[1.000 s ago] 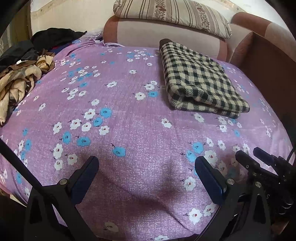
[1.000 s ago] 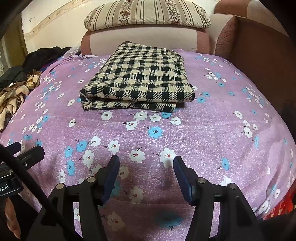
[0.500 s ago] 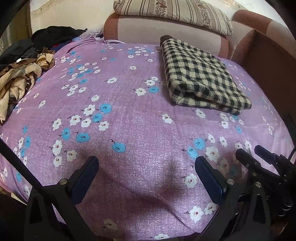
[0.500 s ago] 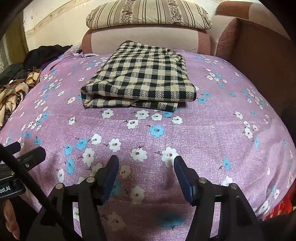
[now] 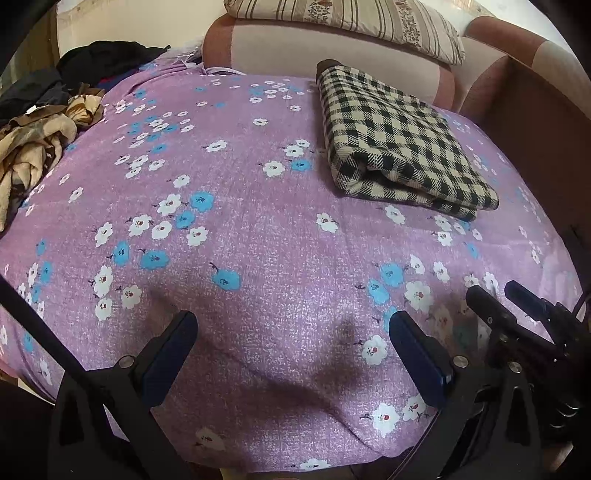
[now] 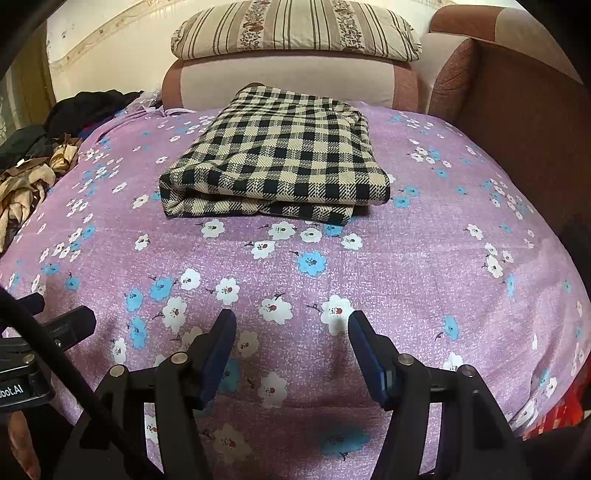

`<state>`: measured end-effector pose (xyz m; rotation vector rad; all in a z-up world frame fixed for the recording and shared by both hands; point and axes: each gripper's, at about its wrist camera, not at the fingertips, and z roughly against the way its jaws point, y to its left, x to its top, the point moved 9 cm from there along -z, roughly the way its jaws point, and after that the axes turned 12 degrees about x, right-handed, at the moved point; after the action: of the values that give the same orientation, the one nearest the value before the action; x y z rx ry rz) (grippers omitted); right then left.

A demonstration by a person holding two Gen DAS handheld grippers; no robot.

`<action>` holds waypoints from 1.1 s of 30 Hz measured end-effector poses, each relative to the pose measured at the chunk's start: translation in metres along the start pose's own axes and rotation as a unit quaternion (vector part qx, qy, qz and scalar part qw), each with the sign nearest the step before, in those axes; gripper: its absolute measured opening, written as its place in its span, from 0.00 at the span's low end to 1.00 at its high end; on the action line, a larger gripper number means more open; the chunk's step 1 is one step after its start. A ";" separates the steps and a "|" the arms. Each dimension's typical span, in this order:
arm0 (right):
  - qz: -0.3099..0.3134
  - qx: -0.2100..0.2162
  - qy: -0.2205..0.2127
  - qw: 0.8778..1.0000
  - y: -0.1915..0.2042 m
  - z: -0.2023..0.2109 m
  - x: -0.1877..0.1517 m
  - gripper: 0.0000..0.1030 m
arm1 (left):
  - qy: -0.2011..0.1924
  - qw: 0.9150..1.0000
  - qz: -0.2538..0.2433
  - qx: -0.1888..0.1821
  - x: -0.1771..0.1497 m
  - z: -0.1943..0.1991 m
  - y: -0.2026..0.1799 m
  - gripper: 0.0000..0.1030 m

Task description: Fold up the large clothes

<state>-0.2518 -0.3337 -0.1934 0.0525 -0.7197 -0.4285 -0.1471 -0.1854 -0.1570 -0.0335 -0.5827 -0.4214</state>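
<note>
On the floral bedspread (image 6: pixel 424 258), the folded checked garment (image 6: pixel 280 162) runs toward the headboard; both tools released.

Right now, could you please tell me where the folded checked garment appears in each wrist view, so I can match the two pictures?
Left wrist view: the folded checked garment lies upper right on the purple floral bedsheet.
Right wrist view: the folded checked garment lies at upper centre, straight ahead of the open right claw.
Shared landmark: the striped pillow behind it.
</note>
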 end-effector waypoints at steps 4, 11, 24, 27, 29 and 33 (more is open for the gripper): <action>0.004 -0.001 -0.003 1.000 0.001 0.001 0.000 0.66 | 0.001 1.000 0.001 0.001 -0.001 0.000 0.001 1.00; 0.012 -0.008 -0.008 1.000 0.001 0.002 0.001 0.66 | 0.004 1.000 0.003 -0.008 -0.003 0.004 0.000 1.00; 0.012 -0.015 -0.016 1.000 0.000 0.005 0.003 0.66 | -0.003 0.999 0.013 -0.036 -0.003 0.012 -0.007 1.00; 0.011 -0.015 -0.017 1.000 0.000 0.005 0.003 0.66 | -0.005 0.999 0.009 -0.035 -0.003 0.012 -0.008 1.00; 0.012 -0.015 -0.017 1.000 0.000 0.006 0.004 0.66 | -0.005 0.999 0.008 -0.036 -0.003 0.012 -0.009 1.00; 0.012 -0.017 -0.020 1.000 -0.001 0.006 0.004 0.66 | -0.010 0.999 0.007 -0.041 -0.003 0.015 -0.011 1.00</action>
<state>-0.2536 -0.3353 -0.1863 0.0041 -0.7511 -0.4199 -0.1616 -0.1916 -0.1471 -0.1197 -0.5851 -0.4310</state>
